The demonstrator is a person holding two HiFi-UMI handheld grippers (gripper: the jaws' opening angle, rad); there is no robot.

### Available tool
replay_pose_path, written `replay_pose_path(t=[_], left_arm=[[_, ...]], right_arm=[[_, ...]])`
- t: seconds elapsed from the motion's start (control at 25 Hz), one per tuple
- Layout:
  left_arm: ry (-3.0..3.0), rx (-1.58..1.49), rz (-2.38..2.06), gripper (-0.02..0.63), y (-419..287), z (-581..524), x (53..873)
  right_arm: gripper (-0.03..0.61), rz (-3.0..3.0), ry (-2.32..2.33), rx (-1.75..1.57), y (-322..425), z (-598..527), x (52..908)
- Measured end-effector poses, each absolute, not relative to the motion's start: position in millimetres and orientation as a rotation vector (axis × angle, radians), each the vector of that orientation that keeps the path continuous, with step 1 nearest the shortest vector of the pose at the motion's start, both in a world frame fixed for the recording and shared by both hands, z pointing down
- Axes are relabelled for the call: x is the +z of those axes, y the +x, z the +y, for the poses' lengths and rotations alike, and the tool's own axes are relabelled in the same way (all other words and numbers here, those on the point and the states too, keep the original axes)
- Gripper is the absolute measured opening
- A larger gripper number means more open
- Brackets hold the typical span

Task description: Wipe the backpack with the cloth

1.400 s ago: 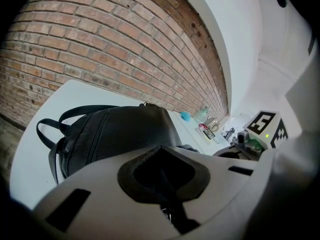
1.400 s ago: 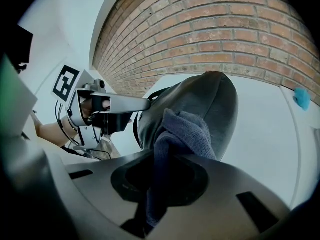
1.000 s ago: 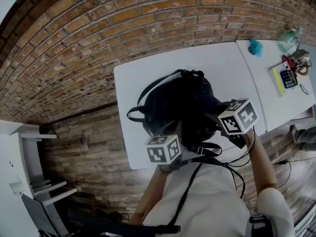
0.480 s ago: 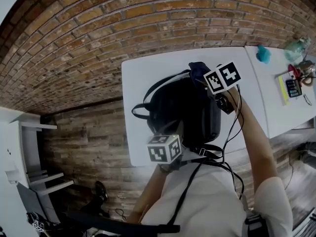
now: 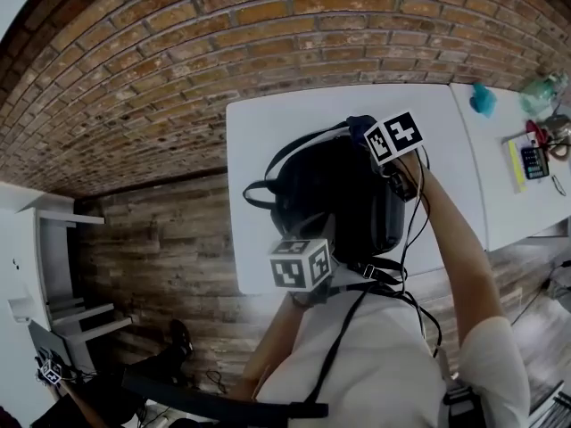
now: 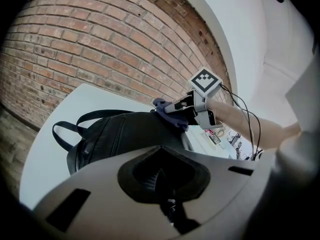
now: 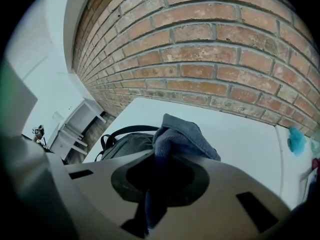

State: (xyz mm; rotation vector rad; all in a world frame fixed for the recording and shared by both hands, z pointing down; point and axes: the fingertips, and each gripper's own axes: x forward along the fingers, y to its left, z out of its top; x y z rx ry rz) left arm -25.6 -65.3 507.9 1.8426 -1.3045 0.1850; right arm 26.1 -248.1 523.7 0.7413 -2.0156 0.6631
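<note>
Step in hand, as judged: a wiping stroke across the top of the pack.

White table (image 5: 268, 150); bears the backpack (image 5: 330, 194), which lies flat with its carry loops toward the brick wall and its near end at the table's front edge.

Cloth (image 7: 182, 136), blue-grey; bunched and clamped in the right gripper (image 7: 159, 176), jaws closed narrow on its fold; it rests on the pack's far end, beside the top handle.

Left gripper (image 6: 162, 184); at the pack's near end, jaws drawn in on dark pack material, which looks like an anchoring hold.

To do it well: hold the left grip firm so that the pack does not slide on the smooth top; press the cloth flat, not by its tip, so that more weave meets the surface; draw toward the anchored end in overlapping lanes; go lightly over the zip lines and steer clear of the loops, which could snag the bunch.

Counts: tables, two (a second table (image 5: 500, 194) abuts on the right, with small clutter); backpack, one; cloth, one; grippers, two.
</note>
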Motion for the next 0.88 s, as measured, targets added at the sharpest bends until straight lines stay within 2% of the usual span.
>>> replay_pose_path(t=[0.88], left_arm=[[1.847,0.17,-1.299,0.005,-21,-61,509]], right_arm=[[0.038,-2.009,0.655,0.658,36,-197,520]])
